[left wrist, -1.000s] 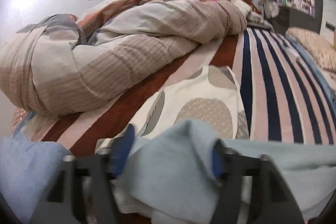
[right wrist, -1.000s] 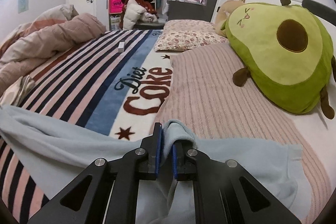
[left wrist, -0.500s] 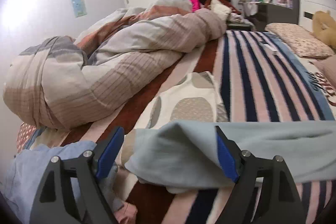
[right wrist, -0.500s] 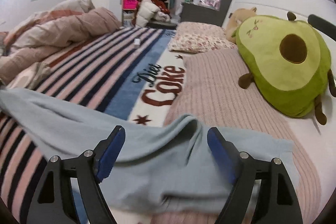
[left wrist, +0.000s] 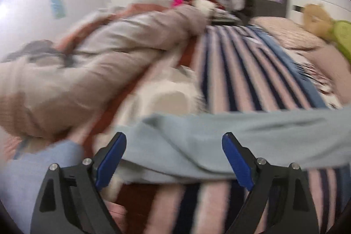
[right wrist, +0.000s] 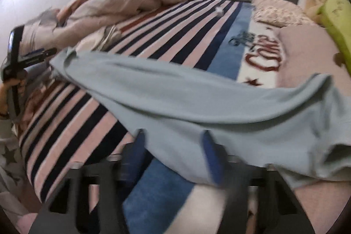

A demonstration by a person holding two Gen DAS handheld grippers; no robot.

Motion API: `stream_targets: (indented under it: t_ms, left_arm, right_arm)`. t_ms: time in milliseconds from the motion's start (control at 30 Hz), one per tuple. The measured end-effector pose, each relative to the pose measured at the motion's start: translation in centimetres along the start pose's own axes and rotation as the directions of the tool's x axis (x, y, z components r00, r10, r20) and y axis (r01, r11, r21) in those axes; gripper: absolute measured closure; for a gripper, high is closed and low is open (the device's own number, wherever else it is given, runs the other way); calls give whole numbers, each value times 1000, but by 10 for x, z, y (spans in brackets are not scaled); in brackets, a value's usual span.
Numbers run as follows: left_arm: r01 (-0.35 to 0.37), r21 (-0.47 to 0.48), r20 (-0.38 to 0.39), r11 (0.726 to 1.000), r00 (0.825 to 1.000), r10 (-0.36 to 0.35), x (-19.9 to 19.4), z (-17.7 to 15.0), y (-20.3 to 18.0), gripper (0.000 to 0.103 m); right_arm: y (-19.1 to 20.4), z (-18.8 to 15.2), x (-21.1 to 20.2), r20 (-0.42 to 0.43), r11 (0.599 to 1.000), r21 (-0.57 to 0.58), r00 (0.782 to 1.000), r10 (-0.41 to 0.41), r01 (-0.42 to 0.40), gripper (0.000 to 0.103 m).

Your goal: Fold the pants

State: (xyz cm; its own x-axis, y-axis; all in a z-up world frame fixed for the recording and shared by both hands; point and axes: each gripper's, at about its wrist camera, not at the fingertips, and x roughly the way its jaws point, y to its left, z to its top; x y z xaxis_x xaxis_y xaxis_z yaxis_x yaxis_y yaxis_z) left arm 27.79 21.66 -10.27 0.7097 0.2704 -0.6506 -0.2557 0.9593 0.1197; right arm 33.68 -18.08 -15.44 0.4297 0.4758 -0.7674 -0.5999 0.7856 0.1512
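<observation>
pants (right wrist: 175, 98), pale blue, are lying stretched across the striped blanket (right wrist: 166, 36) on the bed, one end reaching the pink sheet (right wrist: 307, 54). the left gripper (left wrist: 174, 159) is opening wide, its blue pads (left wrist: 110, 159) clear of the cloth lying between them. the right gripper (right wrist: 173, 159) is closing with a pants edge between its blurred fingers (right wrist: 211, 161), not yet pinching.

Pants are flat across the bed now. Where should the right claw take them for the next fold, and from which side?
Probably the near hem of the light blue pants, right ahead of the right claw, whose jaws are closing. Come in low from the near side: that edge lies loose on the striped blanket, so one finger could slide under it.
</observation>
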Motion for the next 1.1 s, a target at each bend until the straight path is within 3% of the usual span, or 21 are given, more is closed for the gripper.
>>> stream_targets:
  t_ms: [100, 167, 233, 300, 367, 600, 1100]
  left_arm:
    - [89, 34, -45, 995, 995, -88, 7, -13, -23, 16]
    - [160, 60, -102, 985, 983, -153, 17, -24, -37, 17]
    - [179, 54, -141, 982, 975, -170, 26, -34, -46, 20]
    - [198, 65, -165, 978, 969, -185, 34, -40, -53, 35]
    - [211, 72, -183, 975, 964, -195, 41, -44, -58, 42]
    - [184, 93, -192, 979, 968, -164, 59, -39, -56, 49]
    - [178, 110, -128, 978, 978, -163, 84, 9, -56, 49]
  right_arm:
    - [2, 1, 21, -10, 999, -11, 999, 37, -37, 71]
    - [8, 3, 34, -16, 998, -34, 999, 44, -45, 77]
    - [13, 3, 47, -29, 997, -45, 998, 54, -56, 84]
    - [16, 4, 55, -37, 996, -53, 997, 66, -68, 88]
    - [20, 5, 64, -43, 996, -59, 997, 64, -67, 88]
    - [24, 19, 77, -30, 997, -67, 999, 24, -26, 92]
    - [11, 62, 91, 5, 997, -59, 998, -59, 59, 93]
